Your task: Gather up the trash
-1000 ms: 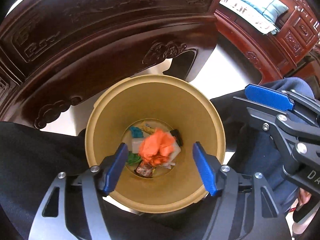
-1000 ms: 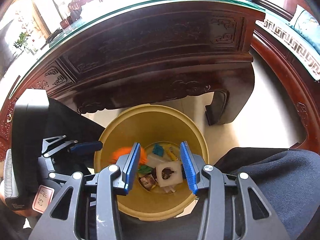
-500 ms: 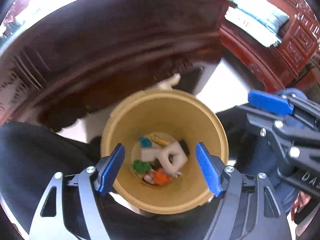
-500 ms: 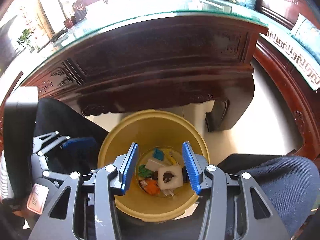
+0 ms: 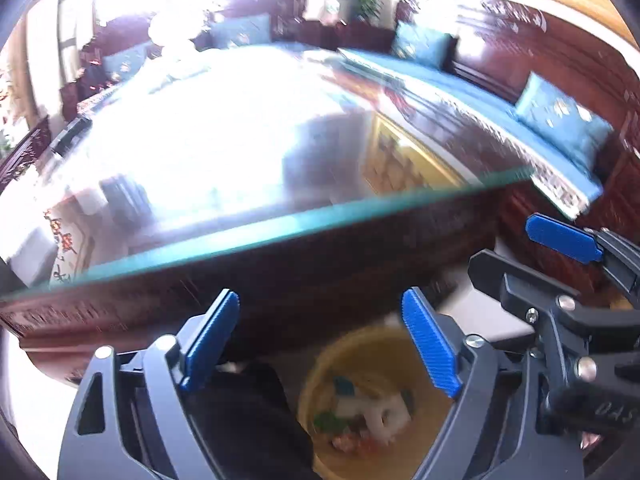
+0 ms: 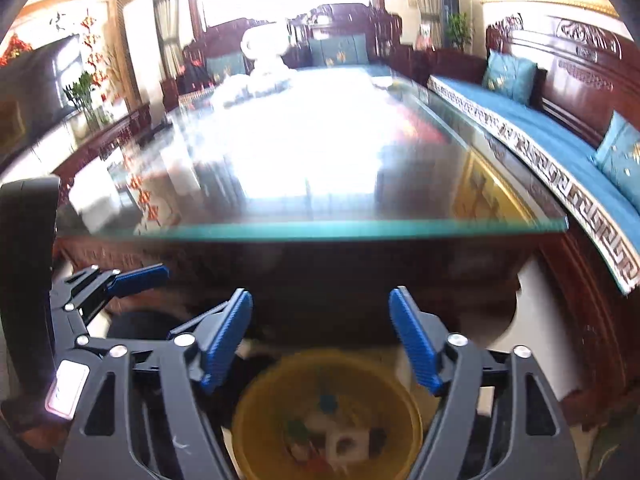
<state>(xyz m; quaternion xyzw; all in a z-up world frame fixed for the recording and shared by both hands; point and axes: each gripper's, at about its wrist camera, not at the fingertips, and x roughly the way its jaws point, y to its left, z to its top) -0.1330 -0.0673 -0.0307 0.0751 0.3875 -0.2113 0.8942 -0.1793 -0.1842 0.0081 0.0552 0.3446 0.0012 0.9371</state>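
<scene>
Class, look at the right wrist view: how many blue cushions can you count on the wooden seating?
4. Two on the far seat, one against the right-hand bench back, one at the right edge. Others may be hidden.

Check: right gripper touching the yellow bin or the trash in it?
Apart. Right wrist view: the right gripper has open, empty jaws, raised well clear above the yellow bin; the trash lies at its bottom.

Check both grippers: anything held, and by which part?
Nothing held. Left gripper and right gripper have just been opening, with nothing between the jaws. The trash lies in the bin below.
</scene>
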